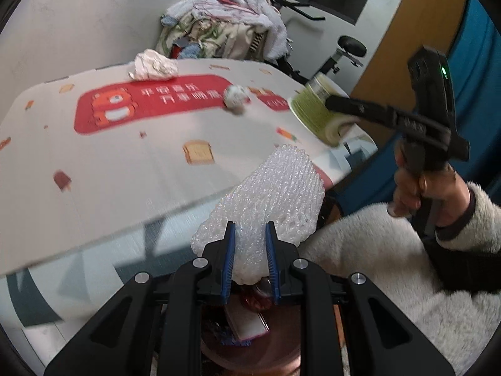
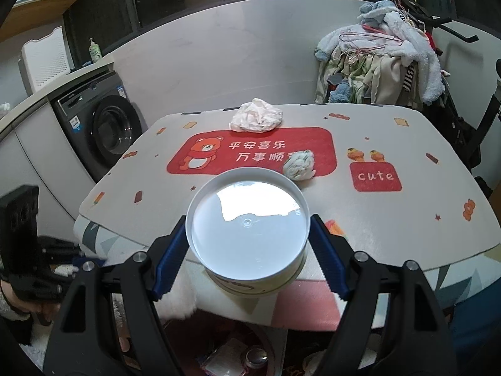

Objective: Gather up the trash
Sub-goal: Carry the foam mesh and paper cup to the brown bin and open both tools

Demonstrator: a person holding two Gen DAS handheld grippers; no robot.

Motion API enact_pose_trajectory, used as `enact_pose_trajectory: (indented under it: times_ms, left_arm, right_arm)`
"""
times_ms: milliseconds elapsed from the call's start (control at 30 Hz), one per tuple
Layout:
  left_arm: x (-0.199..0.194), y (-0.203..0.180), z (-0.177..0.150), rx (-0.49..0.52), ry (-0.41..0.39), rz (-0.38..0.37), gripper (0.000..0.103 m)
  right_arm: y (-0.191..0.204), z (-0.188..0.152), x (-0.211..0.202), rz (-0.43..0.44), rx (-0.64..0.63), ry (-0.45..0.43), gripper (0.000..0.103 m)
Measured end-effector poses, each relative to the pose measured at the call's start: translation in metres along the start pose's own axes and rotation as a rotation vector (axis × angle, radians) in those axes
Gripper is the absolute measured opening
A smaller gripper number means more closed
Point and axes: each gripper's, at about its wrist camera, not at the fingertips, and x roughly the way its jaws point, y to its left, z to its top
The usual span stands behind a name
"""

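My left gripper is shut on a white foam net sleeve and holds it off the table's near edge, above a reddish bin with trash in it. My right gripper is shut on a round paper tub, green-striked on the outside in the left wrist view, and holds it over the table's front edge. On the table lie a large crumpled white paper at the back and a small crumpled paper ball near the red print.
The bin also shows below the right gripper. A washing machine stands left of the table. A rack heaped with clothes stands behind the table at the right. My fleece-clad body is close by.
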Motion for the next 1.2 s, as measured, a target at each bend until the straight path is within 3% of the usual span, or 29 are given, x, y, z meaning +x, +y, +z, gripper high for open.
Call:
enact_pose_trajectory:
  times_ms: [300, 467, 667, 833, 1000, 1200]
  left_arm:
    - [0.029, -0.01, -0.04, 0.01, 0.13, -0.006, 0.02]
    - [0.039, -0.006, -0.046, -0.009, 0.143, -0.005, 0.035]
    - [0.016, 0.003, -0.037, -0.046, 0.036, 0.044, 0.067]
    - [-0.01, 0.012, -0.03, -0.081, -0.079, 0.144, 0.086]
    - [-0.033, 0.02, -0.029, -0.1, -0.168, 0.235, 0.092]
    - [-0.039, 0.024, -0.036, -0.1, -0.188, 0.293, 0.093]
  right_arm:
    - [0.01, -0.018, -0.007, -0.002, -0.017, 0.024, 0.075]
    - [0.013, -0.028, -0.003, -0.001, -0.031, 0.056, 0.075]
    - [0.021, -0.039, 0.005, 0.008, -0.055, 0.087, 0.075]
    - [0.028, -0.051, 0.013, 0.031, -0.061, 0.129, 0.075]
    - [0.041, -0.071, 0.024, 0.059, -0.099, 0.198, 0.075]
    - [0.061, -0.102, 0.036, 0.09, -0.149, 0.291, 0.075]
